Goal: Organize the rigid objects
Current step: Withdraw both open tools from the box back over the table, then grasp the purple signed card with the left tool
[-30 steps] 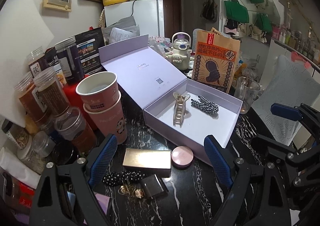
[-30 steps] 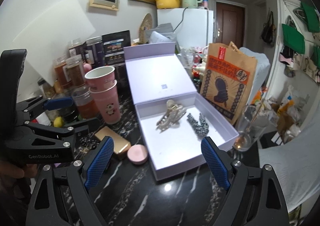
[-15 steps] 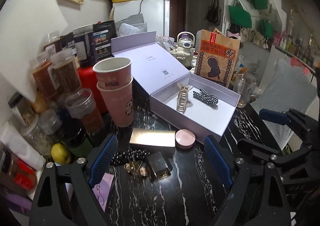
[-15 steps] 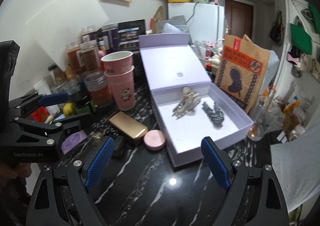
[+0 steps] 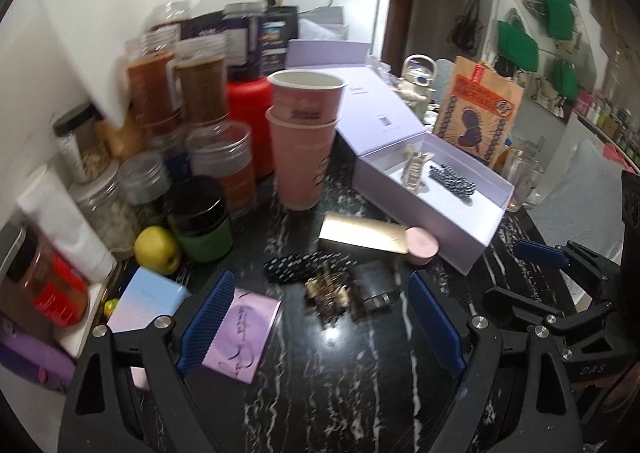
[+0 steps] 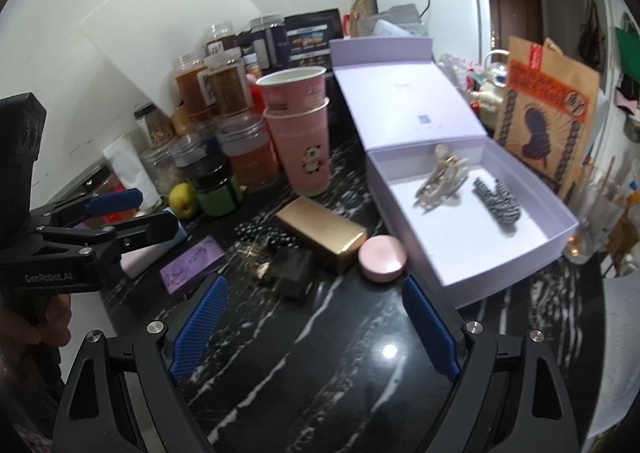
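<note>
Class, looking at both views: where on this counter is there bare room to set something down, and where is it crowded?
Free: the black marble counter in front of the pink compact and lilac box, and the box's white floor nearest us. Crowded: jars and pink cups at left.

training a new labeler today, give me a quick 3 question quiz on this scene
1. True or false: the lavender box already holds two hair accessories.
2. Which lies nearest the box's front wall? A) pink round compact B) yellow-green fruit C) purple card
3. Fill in: the gold case lies ___ the box, on the black marble counter.

Key: 1 true, a claw clip and a checked clip. 2 A. 3 outside.
</note>
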